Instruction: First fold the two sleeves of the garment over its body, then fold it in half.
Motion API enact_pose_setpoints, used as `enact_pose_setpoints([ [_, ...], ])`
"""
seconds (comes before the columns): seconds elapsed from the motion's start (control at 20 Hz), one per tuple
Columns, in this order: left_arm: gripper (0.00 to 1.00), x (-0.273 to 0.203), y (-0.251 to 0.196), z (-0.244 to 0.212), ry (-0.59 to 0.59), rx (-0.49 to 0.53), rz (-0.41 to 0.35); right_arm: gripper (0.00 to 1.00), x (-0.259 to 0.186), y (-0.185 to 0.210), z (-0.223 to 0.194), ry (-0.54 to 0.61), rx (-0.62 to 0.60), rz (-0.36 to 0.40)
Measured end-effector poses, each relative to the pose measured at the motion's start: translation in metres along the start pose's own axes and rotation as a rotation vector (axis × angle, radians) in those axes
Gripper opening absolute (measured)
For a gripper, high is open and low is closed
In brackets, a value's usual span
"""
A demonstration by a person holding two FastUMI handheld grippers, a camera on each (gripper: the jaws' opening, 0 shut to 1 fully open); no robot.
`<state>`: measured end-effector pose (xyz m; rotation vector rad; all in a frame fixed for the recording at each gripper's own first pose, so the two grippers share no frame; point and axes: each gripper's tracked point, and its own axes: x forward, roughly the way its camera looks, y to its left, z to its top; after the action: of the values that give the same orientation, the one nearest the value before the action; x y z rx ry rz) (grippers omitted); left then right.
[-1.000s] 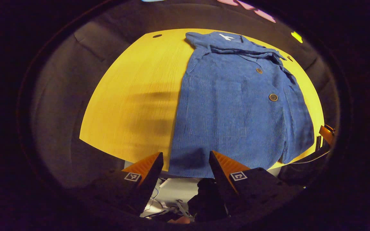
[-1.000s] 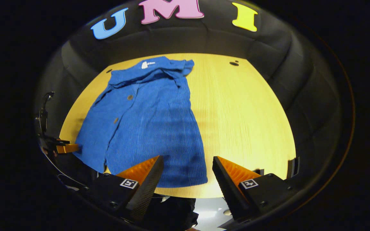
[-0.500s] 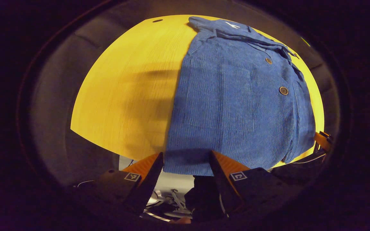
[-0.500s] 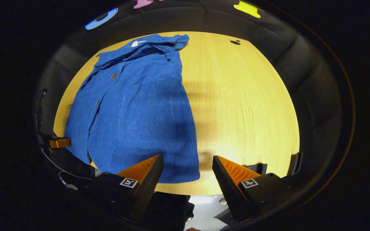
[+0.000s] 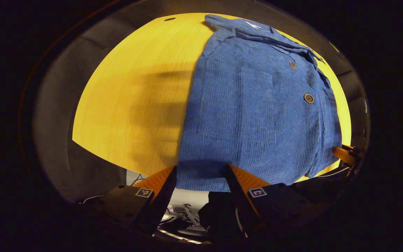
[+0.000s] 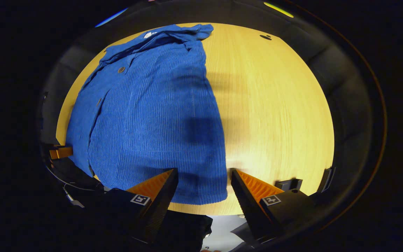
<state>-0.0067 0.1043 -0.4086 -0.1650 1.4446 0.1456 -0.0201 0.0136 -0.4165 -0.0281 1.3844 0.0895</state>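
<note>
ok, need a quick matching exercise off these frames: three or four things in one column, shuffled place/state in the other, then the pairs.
Things:
1. blue shirt
2. left claw
3. right claw
4. wooden table

Places/states:
A. open, at the hem's right corner
B. lies flat, collar at the far edge
C. open, at the hem's left corner
D. bare on both sides of the garment

Pairs: 1-B, 2-C, 3-A, 4-D
</note>
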Motion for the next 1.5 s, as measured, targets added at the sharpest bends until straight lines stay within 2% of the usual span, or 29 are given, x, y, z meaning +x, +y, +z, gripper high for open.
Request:
enact_pose_setpoints([
  [0.05, 0.8, -0.001, -0.001, 0.0, 0.003, 0.005, -0.002, 0.99, 0.003, 0.002, 0.002, 0.005, 0.006, 0.0],
  [0.1, 0.79, 0.0, -0.002, 0.0, 0.003, 0.012, -0.003, 0.83, 0.003, 0.002, -0.001, 0.014, 0.014, -0.001],
  [0.15, 0.72, 0.0, -0.005, 0.0, 0.002, 0.021, -0.008, 0.86, 0.003, 0.002, 0.002, 0.016, 0.02, -0.001],
  [0.2, 0.69, 0.0, -0.009, 0.0, -0.001, 0.043, -0.01, 0.83, 0.002, 0.008, -0.001, 0.032, 0.022, 0.009],
  [0.3, 0.37, -0.001, -0.016, 0.002, -0.013, 0.094, -0.016, 0.35, 0.003, 0.018, 0.001, 0.029, 0.04, 0.033],
  [0.35, 0.25, 0.0, -0.017, 0.003, -0.016, 0.091, -0.014, 0.1, 0.002, 0.018, 0.004, 0.024, 0.022, 0.036],
  [0.4, 0.12, -0.001, -0.018, 0.003, -0.018, 0.095, -0.024, 0.07, 0.003, 0.019, 0.003, 0.026, 0.014, 0.039],
  [0.45, 0.14, 0.001, -0.018, 0.006, -0.038, 0.085, -0.039, 0.05, 0.005, 0.019, 0.004, 0.019, 0.021, 0.047],
  [0.5, 0.0, -0.003, -0.019, 0.004, -0.03, 0.078, -0.051, 0.05, 0.002, 0.022, 0.004, 0.014, 0.037, 0.068],
  [0.7, 0.0, -0.018, -0.024, 0.006, -0.056, 0.08, -0.115, 0.05, -0.014, 0.031, 0.016, -0.037, 0.092, 0.113],
  [1.0, 0.0, -0.075, -0.028, 0.036, -0.196, 0.108, -0.191, 0.05, -0.075, 0.05, 0.066, -0.213, 0.088, 0.144],
  [1.35, 0.0, -0.15, -0.037, 0.107, -0.387, 0.187, -0.247, 0.05, -0.154, 0.07, 0.152, -0.434, 0.037, 0.13],
  [1.5, 0.0, -0.186, -0.033, 0.152, -0.486, 0.225, -0.233, 0.05, -0.179, 0.074, 0.203, -0.515, 0.033, 0.108],
])
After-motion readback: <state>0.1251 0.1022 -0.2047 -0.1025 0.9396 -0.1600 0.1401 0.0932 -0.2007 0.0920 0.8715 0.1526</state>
